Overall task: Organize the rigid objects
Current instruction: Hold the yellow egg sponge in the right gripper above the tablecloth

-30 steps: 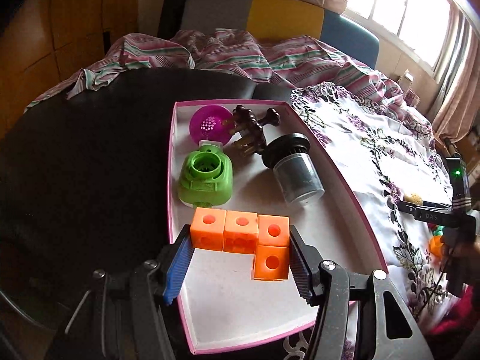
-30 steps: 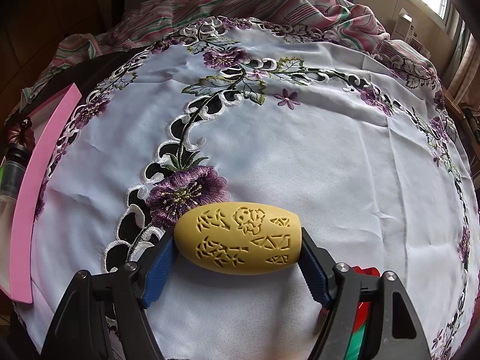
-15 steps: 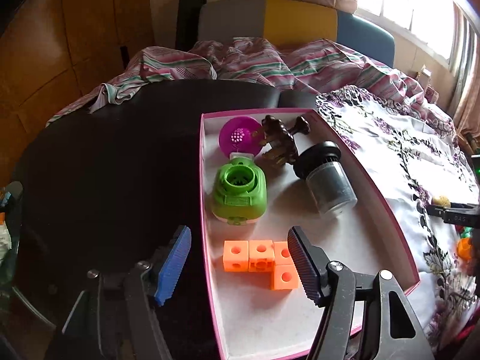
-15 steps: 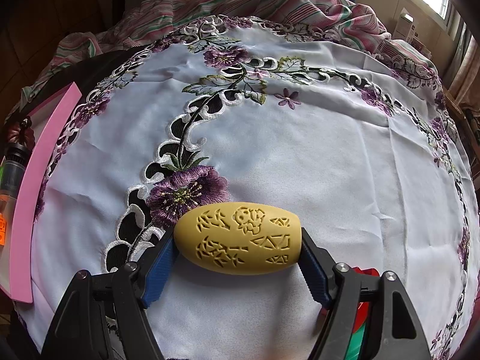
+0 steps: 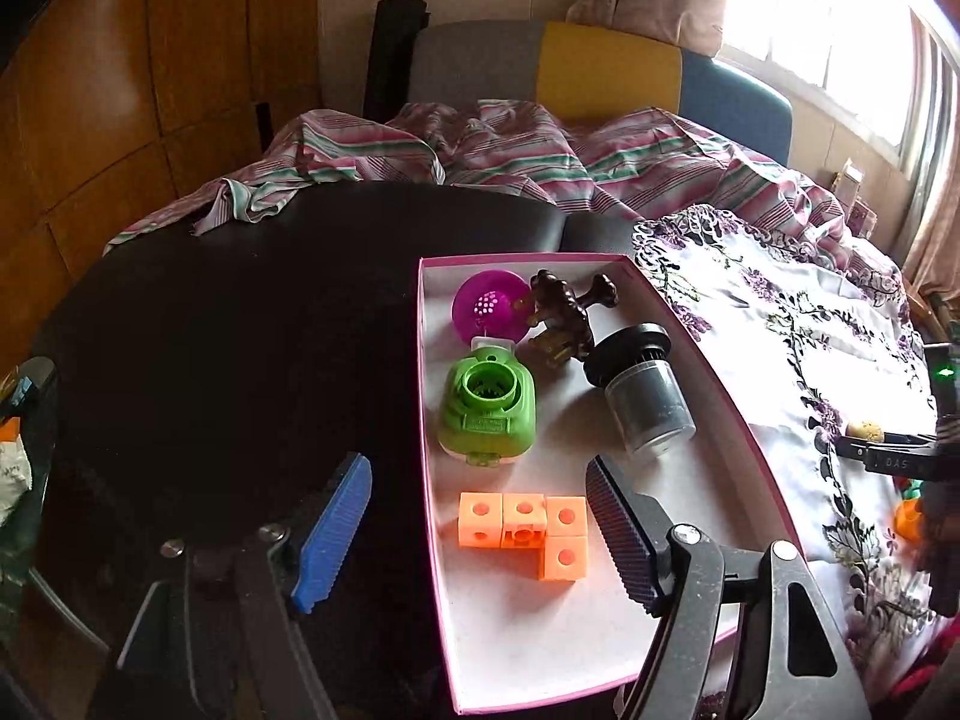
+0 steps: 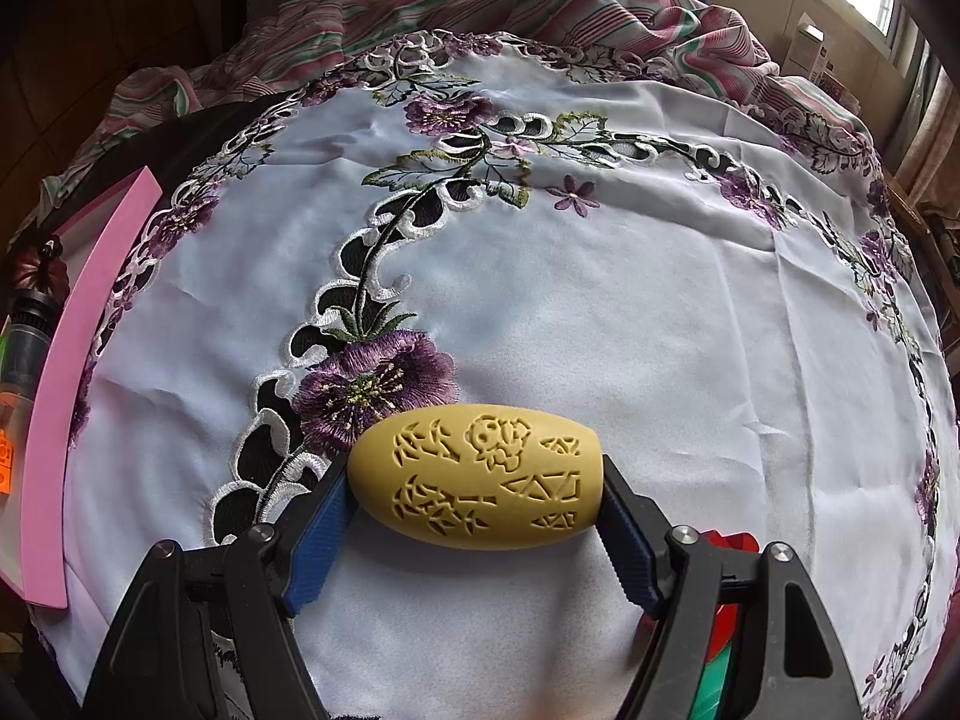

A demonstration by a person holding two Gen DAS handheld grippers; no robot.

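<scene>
R gripper (image 6: 474, 522): fingers pinch egg (image 6: 477, 483) end-to-end, above cloth (image 6: 600, 276). Risk: curved ends may slip out. L gripper (image 5: 477, 528): fingers spread, empty; blocks (image 5: 528, 525) between them, in tray (image 5: 708, 360).

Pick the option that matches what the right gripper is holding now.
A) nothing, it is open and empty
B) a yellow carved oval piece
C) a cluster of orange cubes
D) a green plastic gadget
B: the right gripper is shut on the yellow carved oval piece, pinched end to end above the embroidered cloth, while the orange cubes and the green gadget lie in the pink-rimmed box.
</scene>
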